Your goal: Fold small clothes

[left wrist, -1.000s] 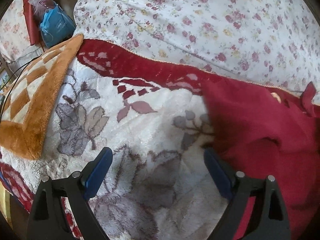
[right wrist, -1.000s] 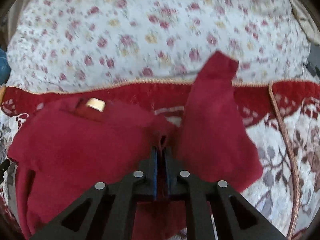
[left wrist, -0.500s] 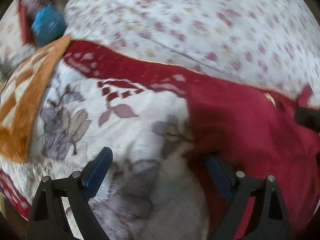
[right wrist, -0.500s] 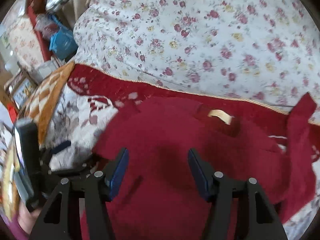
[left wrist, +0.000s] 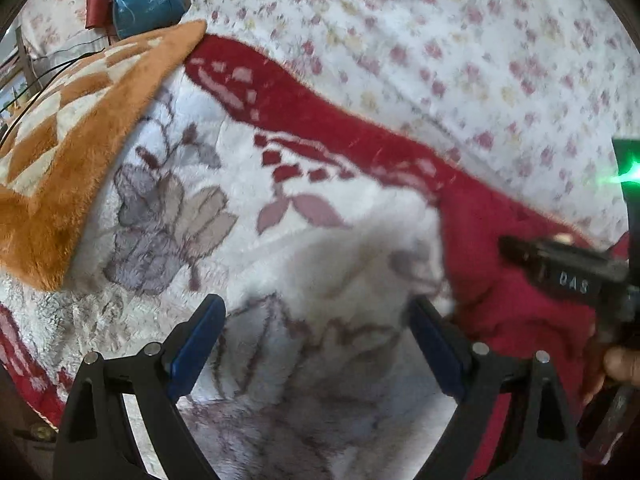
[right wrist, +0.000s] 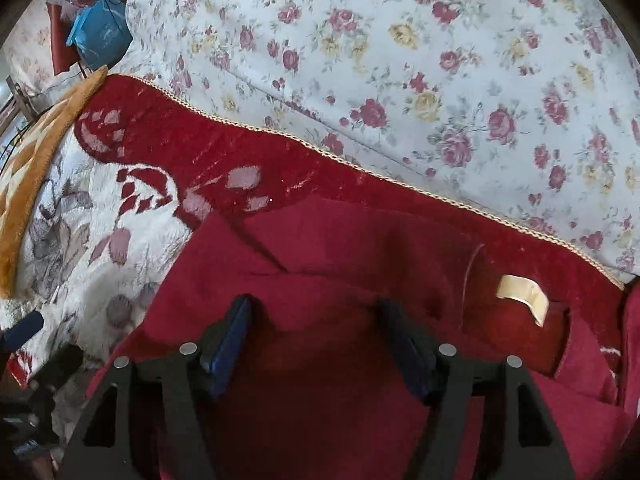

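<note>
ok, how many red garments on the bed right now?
1. The red garment lies on the plush blanket, under the open right gripper. More could be hidden out of view.

A dark red fleece garment (right wrist: 340, 280) is lying on a white plush blanket (left wrist: 320, 272) showing grey flowers and a red border

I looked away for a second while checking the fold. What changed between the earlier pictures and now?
The right tool let go of the red garment; its jaws have just been opening, and it swung left over the cloth. The left tool stayed open, empty, over the blanket by the garment's edge.
</note>
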Motion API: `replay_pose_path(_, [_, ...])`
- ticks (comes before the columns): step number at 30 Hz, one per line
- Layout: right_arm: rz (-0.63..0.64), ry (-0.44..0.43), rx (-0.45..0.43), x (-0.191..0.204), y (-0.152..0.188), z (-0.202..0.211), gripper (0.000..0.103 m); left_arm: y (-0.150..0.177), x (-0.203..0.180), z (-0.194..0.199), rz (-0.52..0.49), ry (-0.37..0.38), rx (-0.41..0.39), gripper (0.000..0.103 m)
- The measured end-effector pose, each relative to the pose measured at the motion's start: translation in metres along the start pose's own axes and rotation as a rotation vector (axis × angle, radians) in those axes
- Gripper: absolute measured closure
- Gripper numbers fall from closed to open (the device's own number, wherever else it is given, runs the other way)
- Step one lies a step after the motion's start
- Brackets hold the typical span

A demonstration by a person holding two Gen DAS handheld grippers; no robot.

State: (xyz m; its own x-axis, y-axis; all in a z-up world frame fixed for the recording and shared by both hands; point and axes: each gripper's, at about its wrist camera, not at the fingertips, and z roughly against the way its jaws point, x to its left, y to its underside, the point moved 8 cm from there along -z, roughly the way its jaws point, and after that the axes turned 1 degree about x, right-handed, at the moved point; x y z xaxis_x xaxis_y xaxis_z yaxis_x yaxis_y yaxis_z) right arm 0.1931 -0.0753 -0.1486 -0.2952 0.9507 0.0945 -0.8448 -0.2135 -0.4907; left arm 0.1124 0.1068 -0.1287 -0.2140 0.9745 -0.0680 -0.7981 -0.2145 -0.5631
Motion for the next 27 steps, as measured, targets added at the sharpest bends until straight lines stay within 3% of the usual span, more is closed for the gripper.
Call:
replay_pose_path(5, [0.04, 0.03, -0.084, -0.008, 0.022, 0.058, 0.028, -0.007, -0.021, 0.011, -0.039, 0.016, -0.043, 0.011])
replay_pose_path(9, [0.058, 0.057, 0.038, -0.007, 0.063, 0.032, 0.025, -0.01, -0.04, 0.01, -0.055, 0.026, -0.049, 0.011])
replay_pose_path(10, [0.032, 0.054, -0.007, -0.009, 0.066, 0.038, 0.025, -0.01, -0.045, 0.01, -0.06, 0.031, -0.048, 0.011])
replay_pose_path(13, [-0.006, -0.007, 0.007, -0.013, 0.074, 0.052, 0.025, -0.008, -0.056, 0.006, -0.094, 0.035, -0.052, 0.011])
replay_pose_path(15, [-0.008, 0.002, -0.001, -0.021, 0.078, 0.065, 0.025, -0.006, -0.061, 0.002, -0.131, 0.004, -0.052, 0.011])
replay_pose_path(19, [0.014, 0.104, -0.045, -0.052, 0.086, 0.092, 0.024, -0.006, -0.067, 0.0, -0.146, -0.005, -0.052, 0.011])
replay_pose_path(23, [-0.102, 0.132, -0.06, -0.095, 0.099, 0.108, 0.022, -0.007, -0.071, 0.002, -0.151, -0.001, -0.059, 0.011])
replay_pose_path(27, [-0.195, 0.2, -0.021, -0.137, 0.118, 0.106, 0.022, -0.005, -0.081, 0.006, -0.172, 0.002, -0.068, 0.011])
